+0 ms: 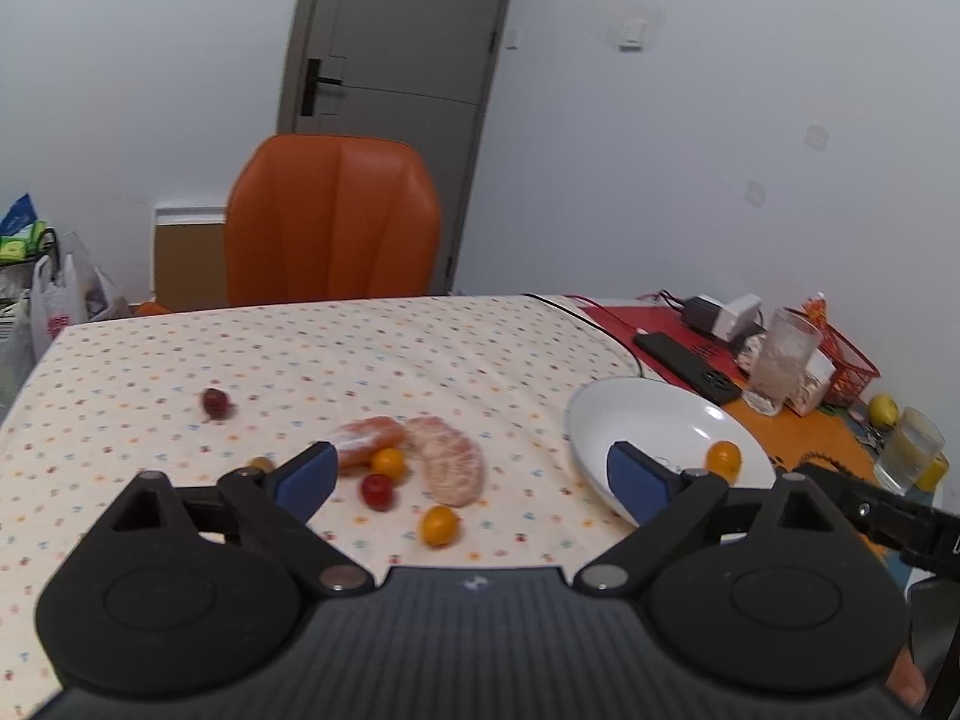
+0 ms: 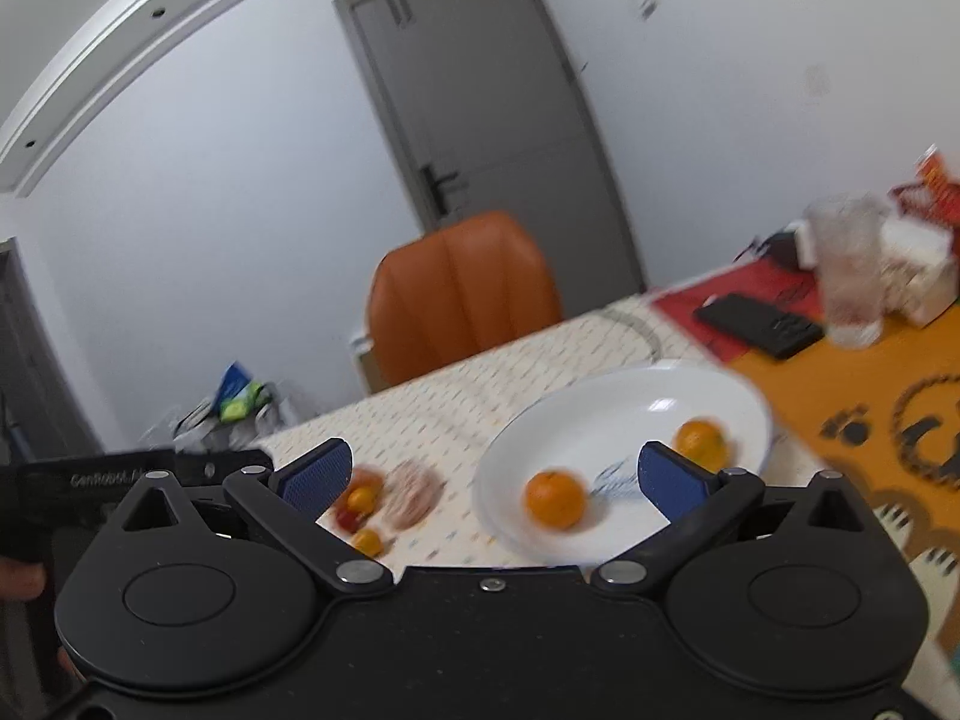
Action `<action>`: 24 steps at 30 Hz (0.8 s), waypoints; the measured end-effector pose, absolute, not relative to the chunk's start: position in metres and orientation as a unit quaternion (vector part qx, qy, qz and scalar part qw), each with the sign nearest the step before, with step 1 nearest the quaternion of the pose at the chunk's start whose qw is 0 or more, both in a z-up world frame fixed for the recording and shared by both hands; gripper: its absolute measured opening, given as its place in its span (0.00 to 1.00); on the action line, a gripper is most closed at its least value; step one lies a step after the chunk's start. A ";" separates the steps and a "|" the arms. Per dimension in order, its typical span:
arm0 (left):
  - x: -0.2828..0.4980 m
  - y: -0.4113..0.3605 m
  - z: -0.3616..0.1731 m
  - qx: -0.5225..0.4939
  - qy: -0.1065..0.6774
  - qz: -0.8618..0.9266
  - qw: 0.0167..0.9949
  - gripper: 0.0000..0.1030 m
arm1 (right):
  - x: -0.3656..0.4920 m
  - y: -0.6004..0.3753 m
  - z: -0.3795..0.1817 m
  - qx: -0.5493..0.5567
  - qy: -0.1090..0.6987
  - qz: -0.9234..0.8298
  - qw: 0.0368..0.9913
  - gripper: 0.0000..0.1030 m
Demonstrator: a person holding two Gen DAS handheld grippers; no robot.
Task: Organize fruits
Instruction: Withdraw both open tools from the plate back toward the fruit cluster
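Two oranges (image 2: 555, 498) sit in the white plate (image 2: 570, 420), which rests near the tablecloth's (image 1: 420, 348) right edge. Loose tomatoes (image 1: 441, 525) and peeled segments (image 1: 450, 462) lie left of it, with bare cloth beyond. Both my left gripper (image 1: 474, 474) and right gripper (image 2: 492, 477) stand spread wide, gripping nothing.

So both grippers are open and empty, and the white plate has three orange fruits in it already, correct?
Not quite: the white plate holds two orange fruits, not three, one near its middle and one toward the far side, as the right wrist view shows. The rest stands: the left gripper and right gripper are both open with nothing between their fingers.
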State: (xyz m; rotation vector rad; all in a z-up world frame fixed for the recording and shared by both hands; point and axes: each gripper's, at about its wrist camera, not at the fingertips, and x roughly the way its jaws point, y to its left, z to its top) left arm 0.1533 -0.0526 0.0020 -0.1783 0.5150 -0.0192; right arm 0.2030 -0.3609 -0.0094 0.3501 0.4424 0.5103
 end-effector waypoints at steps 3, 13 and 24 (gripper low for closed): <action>0.146 -0.041 0.004 -0.086 0.249 0.002 0.965 0.94 | 0.200 -0.351 -0.008 0.169 0.216 0.256 0.927 1.00; 0.133 -0.007 0.004 -0.097 0.251 0.021 0.963 0.94 | 0.198 -0.316 -0.006 0.151 0.229 0.275 0.921 1.00; 0.136 0.015 -0.012 -0.090 0.261 0.035 0.961 0.93 | 0.203 -0.281 -0.008 0.145 0.246 0.294 0.912 1.00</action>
